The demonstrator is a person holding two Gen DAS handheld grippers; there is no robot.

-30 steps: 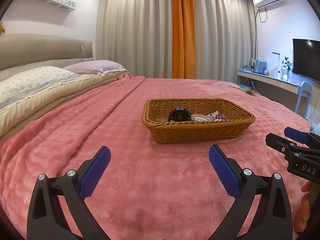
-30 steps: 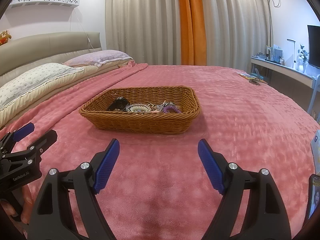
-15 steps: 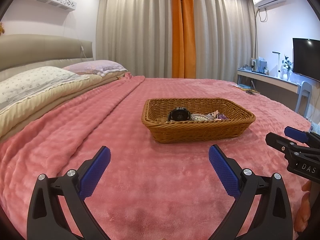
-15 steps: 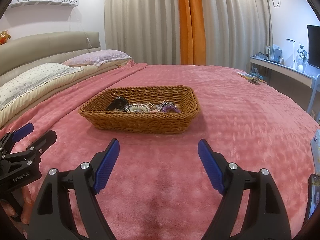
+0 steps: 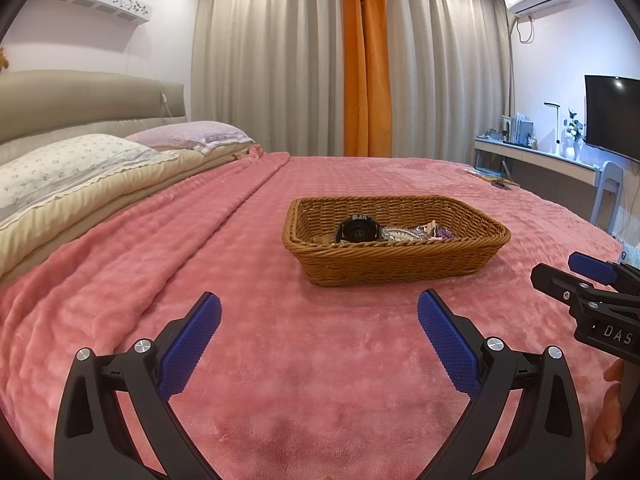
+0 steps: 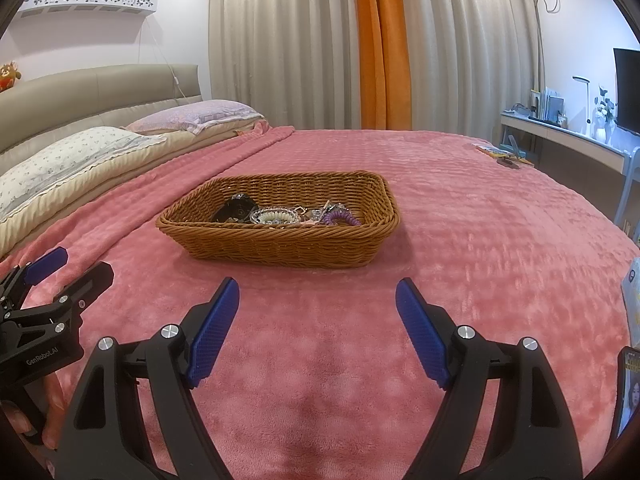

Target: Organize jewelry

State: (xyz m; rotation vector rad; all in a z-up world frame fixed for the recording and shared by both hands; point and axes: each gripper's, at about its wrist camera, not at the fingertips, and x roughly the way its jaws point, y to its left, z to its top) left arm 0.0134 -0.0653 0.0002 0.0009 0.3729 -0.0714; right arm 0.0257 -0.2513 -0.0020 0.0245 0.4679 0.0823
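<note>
A brown wicker basket (image 5: 400, 268) (image 6: 280, 246) sits on the pink bedspread. It holds a black watch (image 5: 357, 231) (image 6: 236, 210), a pale beaded bracelet (image 6: 276, 216), a purple coil band (image 6: 340, 218) and other small pieces. My left gripper (image 5: 319, 312) is open and empty, short of the basket. My right gripper (image 6: 317, 300) is open and empty, also short of it. Each gripper shows at the edge of the other's view: the right one (image 5: 568, 276), the left one (image 6: 72, 268).
The pink blanket (image 5: 280, 360) covers the whole bed. Pillows (image 5: 72, 164) and a headboard lie at the left. Curtains hang behind. A desk (image 5: 536, 158) with a lamp and a TV stands at the right. Small items (image 6: 500, 154) lie at the bed's far right edge.
</note>
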